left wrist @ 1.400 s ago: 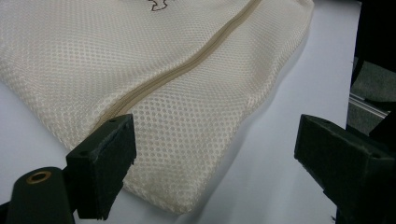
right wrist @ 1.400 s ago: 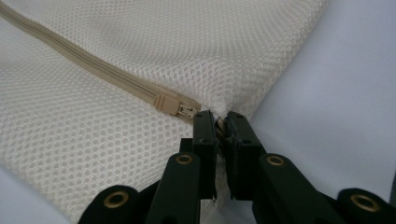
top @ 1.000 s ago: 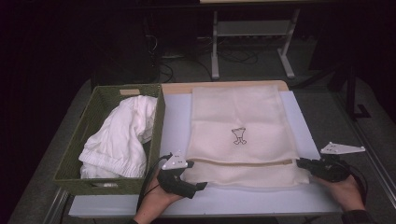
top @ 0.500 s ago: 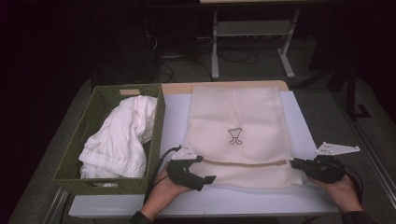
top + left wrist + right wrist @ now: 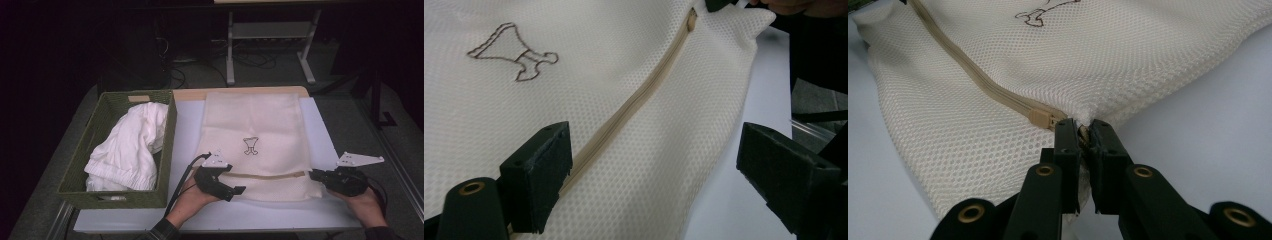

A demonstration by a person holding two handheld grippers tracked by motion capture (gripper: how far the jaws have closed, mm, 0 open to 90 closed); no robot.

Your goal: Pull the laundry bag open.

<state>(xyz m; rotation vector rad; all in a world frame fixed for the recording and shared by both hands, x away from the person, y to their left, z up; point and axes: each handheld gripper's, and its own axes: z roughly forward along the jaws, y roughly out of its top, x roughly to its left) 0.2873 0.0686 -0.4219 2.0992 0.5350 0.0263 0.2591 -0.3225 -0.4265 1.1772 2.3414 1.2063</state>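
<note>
A cream mesh bag [image 5: 252,135] with a small brown outline drawing lies flat on the white table [image 5: 190,125]. Its tan zip [image 5: 265,175] runs across near the front edge. My left gripper [image 5: 232,185] hovers open over the bag's front left part. In the left gripper view, the left gripper [image 5: 659,175] has the zip [image 5: 634,105] passing between its jaws, which touch nothing. My right gripper [image 5: 314,174] is at the bag's front right corner. In the right gripper view, the right gripper [image 5: 1087,135] is shut on the mesh bag [image 5: 1128,55] at the zip's end, beside the slider [image 5: 1040,118].
A green woven basket [image 5: 95,130] holding white cloths [image 5: 130,145] stands on the table's left side, close to the left hand. A metal table frame [image 5: 270,30] stands on the dark floor beyond the far edge.
My left gripper has moved right, from beside the basket onto the bag's front left part. The right gripper has shifted slightly left to the bag's corner.
</note>
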